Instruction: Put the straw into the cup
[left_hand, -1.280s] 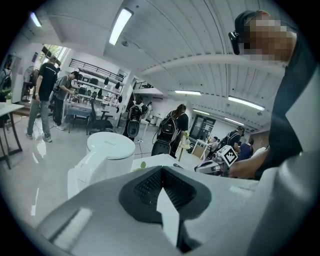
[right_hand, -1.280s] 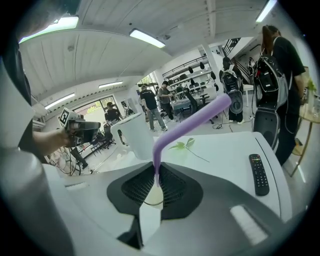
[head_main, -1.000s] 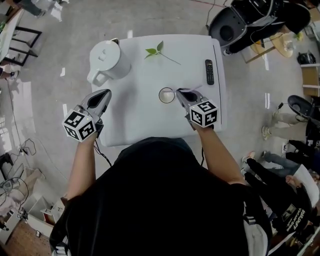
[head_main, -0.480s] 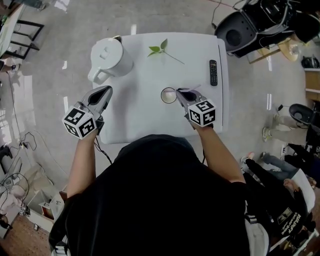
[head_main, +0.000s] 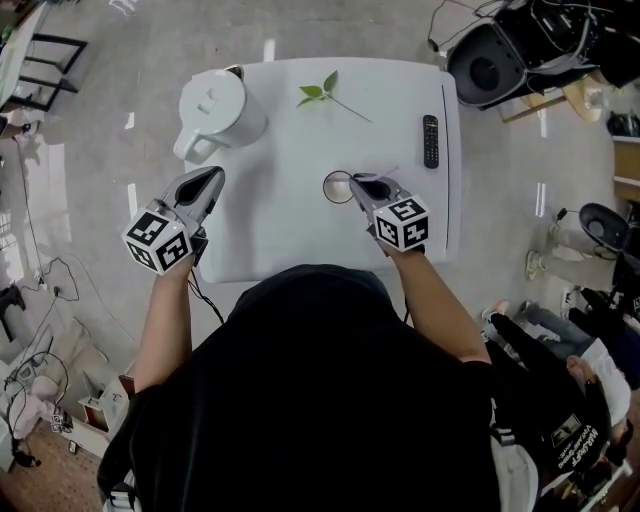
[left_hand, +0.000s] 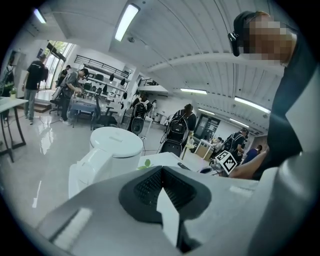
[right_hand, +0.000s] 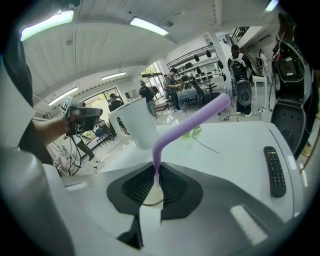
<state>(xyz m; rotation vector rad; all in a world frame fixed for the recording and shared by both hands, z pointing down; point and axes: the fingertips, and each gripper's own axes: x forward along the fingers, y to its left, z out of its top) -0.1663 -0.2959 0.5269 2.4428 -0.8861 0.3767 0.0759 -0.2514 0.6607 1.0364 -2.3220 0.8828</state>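
Right gripper (right_hand: 157, 182): jaws pinched on the short end of the purple bendy straw (right_hand: 187, 127). The cup (head_main: 336, 187) is directly below the tips. The straw appears not yet inserted; lowering and release remain. Left gripper (head_main: 211, 178): closed, empty, well apart.

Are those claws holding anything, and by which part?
The right claw grips the purple straw by its short end, below the bend. The left claw is shut, empty.

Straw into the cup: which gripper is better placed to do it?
Right. The right gripper grips the purple straw just beside the cup; the left gripper is shut, empty, well away.
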